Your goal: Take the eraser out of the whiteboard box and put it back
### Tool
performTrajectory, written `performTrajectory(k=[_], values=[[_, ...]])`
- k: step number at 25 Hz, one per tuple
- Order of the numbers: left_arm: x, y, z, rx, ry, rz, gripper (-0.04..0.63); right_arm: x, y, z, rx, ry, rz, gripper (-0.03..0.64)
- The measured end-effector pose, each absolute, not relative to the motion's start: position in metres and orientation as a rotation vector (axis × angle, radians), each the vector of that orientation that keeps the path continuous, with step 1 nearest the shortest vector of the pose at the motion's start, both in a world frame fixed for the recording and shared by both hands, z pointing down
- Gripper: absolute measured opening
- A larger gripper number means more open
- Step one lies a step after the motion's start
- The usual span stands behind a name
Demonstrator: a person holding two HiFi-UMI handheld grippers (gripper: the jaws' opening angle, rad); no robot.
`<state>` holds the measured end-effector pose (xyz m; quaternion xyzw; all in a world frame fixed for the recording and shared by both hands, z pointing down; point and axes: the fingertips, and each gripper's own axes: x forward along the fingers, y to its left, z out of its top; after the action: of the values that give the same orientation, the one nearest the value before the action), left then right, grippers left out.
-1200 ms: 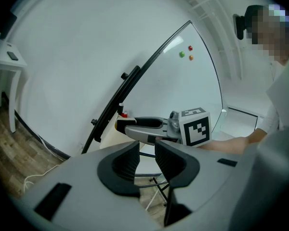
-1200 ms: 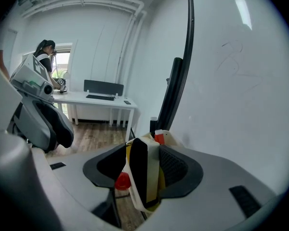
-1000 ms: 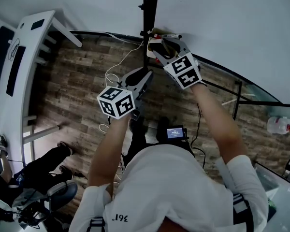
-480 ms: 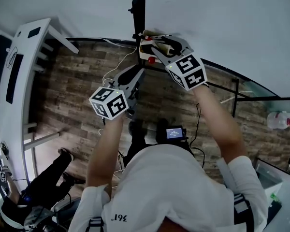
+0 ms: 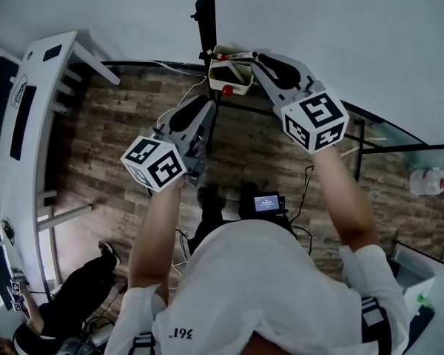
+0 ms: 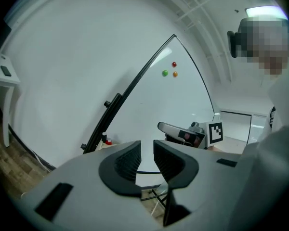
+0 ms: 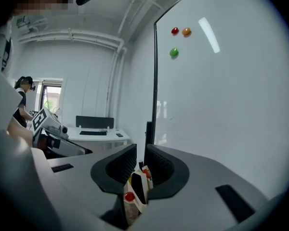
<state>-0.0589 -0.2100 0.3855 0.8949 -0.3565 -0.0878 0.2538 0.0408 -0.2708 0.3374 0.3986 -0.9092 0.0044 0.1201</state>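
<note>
Left claw (image 6: 147,148): my jaws have just been closing a little. They stand well apart with nothing between them, and the claw sits down-left of the box in the head view.
Right claw (image 7: 141,150): my jaws have just been closing. I see only a slim gap left and nothing between the pads. The tips are just beside the box's right corner.
Box (image 5: 243,87): white, hung at the whiteboard's (image 7: 221,105) lower edge, next to a black post (image 5: 207,13).
Eraser (image 5: 226,72): I take the dark block inside the box for it, and neither claw is touching it.
</note>
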Motion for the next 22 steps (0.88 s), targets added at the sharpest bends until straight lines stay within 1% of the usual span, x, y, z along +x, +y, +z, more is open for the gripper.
performTrajectory(k=[4, 11, 22], values=[[-0.061, -0.199, 0.369, 2.443, -0.975, -0.260, 0.087, 0.055, -0.252, 0.317, 1.207, -2.689, -0.004, 0.073], [-0.057, -0.176, 0.351, 2.451, -0.974, -0.310, 0.087, 0.085, -0.220, 0.304, 1.277, -2.757, 0.107, 0.062], [-0.041, -0.135, 0.354, 2.420, -0.977, -0.328, 0.087, 0.117, -0.175, 0.327, 1.309, -2.776, 0.284, 0.058]])
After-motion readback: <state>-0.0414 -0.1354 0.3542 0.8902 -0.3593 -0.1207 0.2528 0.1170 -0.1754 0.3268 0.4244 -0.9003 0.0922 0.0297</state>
